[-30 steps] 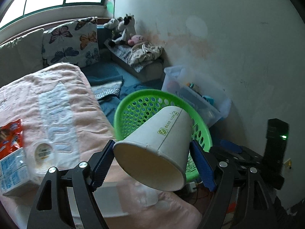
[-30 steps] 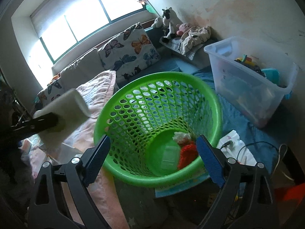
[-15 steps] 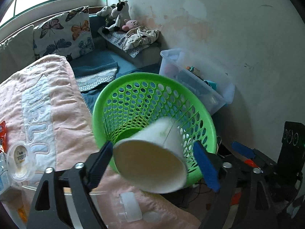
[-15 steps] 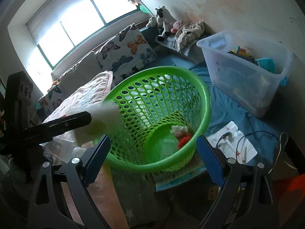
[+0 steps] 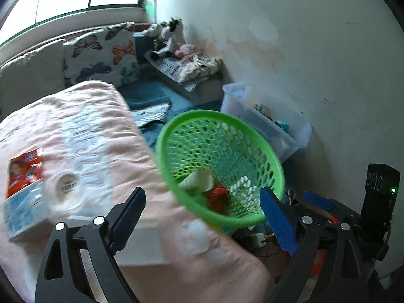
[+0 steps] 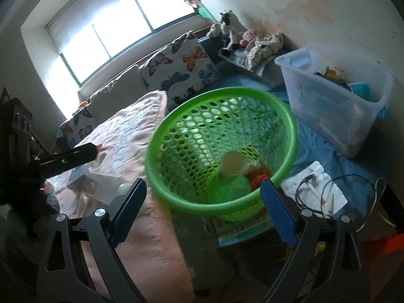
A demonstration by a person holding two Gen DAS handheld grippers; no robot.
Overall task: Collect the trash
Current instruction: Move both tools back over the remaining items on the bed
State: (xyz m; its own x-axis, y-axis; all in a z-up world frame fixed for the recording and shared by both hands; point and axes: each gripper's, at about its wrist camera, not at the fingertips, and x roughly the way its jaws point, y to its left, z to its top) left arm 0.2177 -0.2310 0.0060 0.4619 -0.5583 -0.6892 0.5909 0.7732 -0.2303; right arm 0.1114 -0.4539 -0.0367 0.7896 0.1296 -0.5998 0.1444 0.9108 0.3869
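left gripper point(image 5: 202, 217): jaws wide apart, having just been opening; nothing between the blue pads; it hangs over the near edge of the pink quilt point(image 5: 83, 136), beside the basket.

right gripper point(image 6: 203, 210): jaws wide apart, nothing between them; it points down at the near rim of the basket.

green basket point(image 5: 272, 161): perforated plastic, round, standing on the floor just beside the quilt-covered bed.

paper cup point(image 6: 231, 165): inside the basket, lying tilted on the bottom with its open mouth turned toward the right wrist camera; free of both grippers. in the left wrist view the same cup point(image 5: 198, 180) shows as a pale cone low against the basket's wall.

red scrap point(image 5: 217, 197): in the basket bottom, touching or just beside the cup.

white crumpled scrap point(image 6: 252, 165): in the basket, behind the cup.

red-and-blue carton point(image 5: 24, 189): lying on the quilt, well apart from the basket.

round clear lid point(image 5: 66, 183): on the quilt, just beside the carton.

clear storage bin point(image 6: 335, 96): on the floor past the basket, by the wall, holding assorted items.

butterfly cushion point(image 6: 184, 73): leaning upright under the window.

plush toys point(image 6: 227, 30): in the corner by the wall.

white cloth with black cable point(image 6: 318, 189): on the floor right of the basket.
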